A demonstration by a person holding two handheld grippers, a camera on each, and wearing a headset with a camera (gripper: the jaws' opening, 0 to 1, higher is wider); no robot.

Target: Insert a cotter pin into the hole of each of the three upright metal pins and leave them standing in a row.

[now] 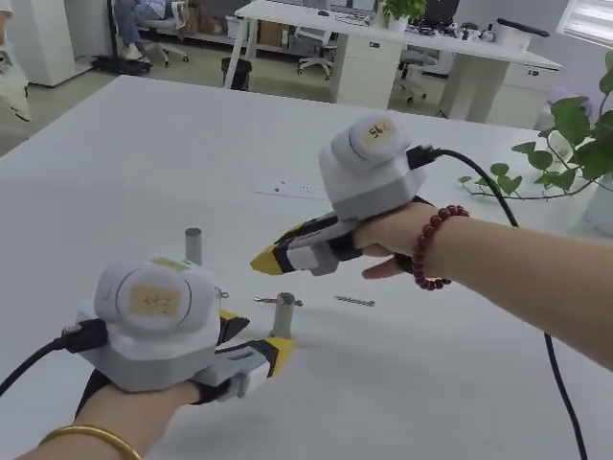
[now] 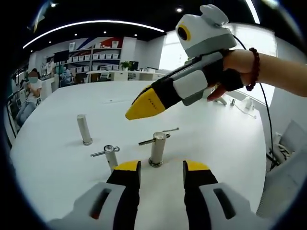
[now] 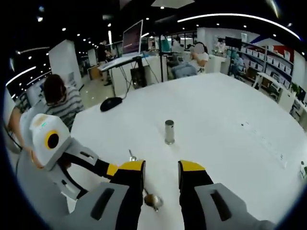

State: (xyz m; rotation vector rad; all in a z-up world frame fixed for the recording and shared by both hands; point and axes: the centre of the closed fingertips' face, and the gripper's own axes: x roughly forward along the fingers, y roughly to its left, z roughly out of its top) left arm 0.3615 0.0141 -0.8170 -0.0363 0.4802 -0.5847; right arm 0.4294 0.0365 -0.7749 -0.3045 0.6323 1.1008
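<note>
White tabletop (image 1: 134, 163) in open-plan office, desks and chairs behind; green pot plant (image 1: 575, 144) at far right edge.

1. Bare upright grey metal pin (image 1: 193, 244): hole unfilled, standing farthest from person, apart from other two.
2. Near upright metal pin (image 1: 283, 316): standing, w/ crosswise steel cotter (image 2: 146, 141) through top.
3. Third upright metal pin (image 2: 111, 158): standing, w/ ring-headed cotter (image 2: 108, 149) fitted. Just left of no. 2 in left gripper view; mostly behind gripper body in head view.
4. Loose thin steel cotter pin (image 1: 354, 301): flat on table, right of no. 2, near but not touching.
5. Left gripper (image 2: 161, 167), white body, black-and-yellow jaws: jaws apart, nothing held, just short of no. 2, no contact visible.
6. Right gripper (image 1: 263, 261), same make: raised above table over pin group. Gap betw. jaws clear in own view, nothing in it, so released.

Step, as judged: 2 of 3 fitted, last insertion in hand.

Next move, prob.: lower right gripper to no. 4, pinch low and precisely (thin part lying flat), lift, line up w/ cross-hole of no. 1. Left gripper likely needed to steady no. 1.

Row alignment: cannot tell from these angles.
</note>
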